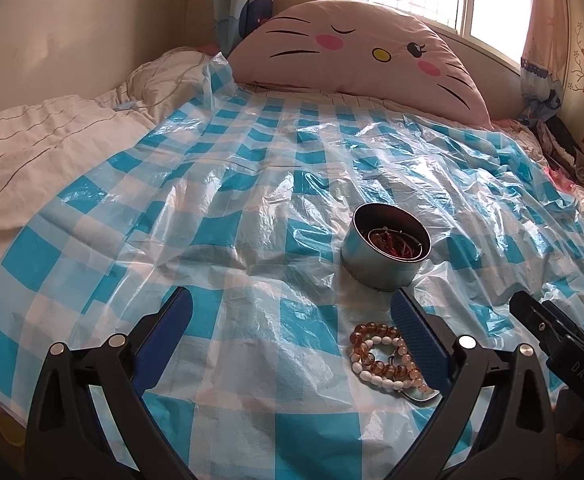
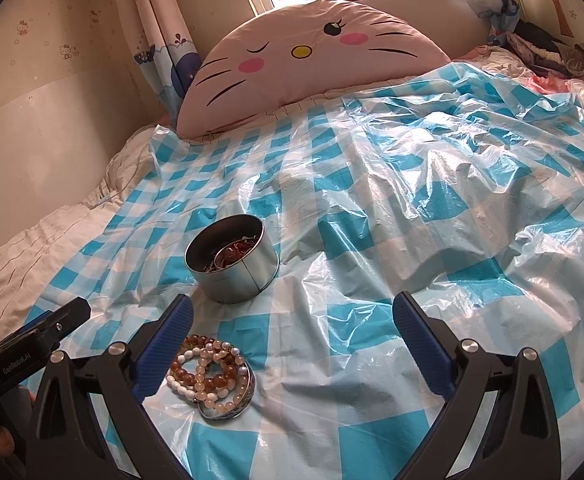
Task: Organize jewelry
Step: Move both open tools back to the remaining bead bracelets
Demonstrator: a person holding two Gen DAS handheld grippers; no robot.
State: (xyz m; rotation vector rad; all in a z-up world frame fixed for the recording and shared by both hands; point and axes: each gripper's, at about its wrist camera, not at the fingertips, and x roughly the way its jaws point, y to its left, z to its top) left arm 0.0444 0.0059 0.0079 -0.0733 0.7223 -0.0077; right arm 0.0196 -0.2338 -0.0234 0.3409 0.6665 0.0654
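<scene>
A round metal tin (image 1: 384, 250) stands on the checked plastic sheet (image 1: 251, 320) and holds red and brown jewelry; it also shows in the right wrist view (image 2: 233, 266). A pile of amber and white bead bracelets (image 1: 388, 358) lies in front of it, seen too in the right wrist view (image 2: 211, 372), with a silver bangle underneath. My left gripper (image 1: 292, 308) is open and empty, its right finger beside the beads. My right gripper (image 2: 292, 312) is open and empty, its left finger beside the beads. Each gripper's body shows at the edge of the other's view.
A big pink cat-face cushion (image 1: 356, 48) leans at the bed's head under the window. A white duvet (image 1: 43, 148) lies bunched on the left. Dark clothes (image 2: 548, 52) are piled at the far right. Curtains (image 1: 243, 4) hang by the wall.
</scene>
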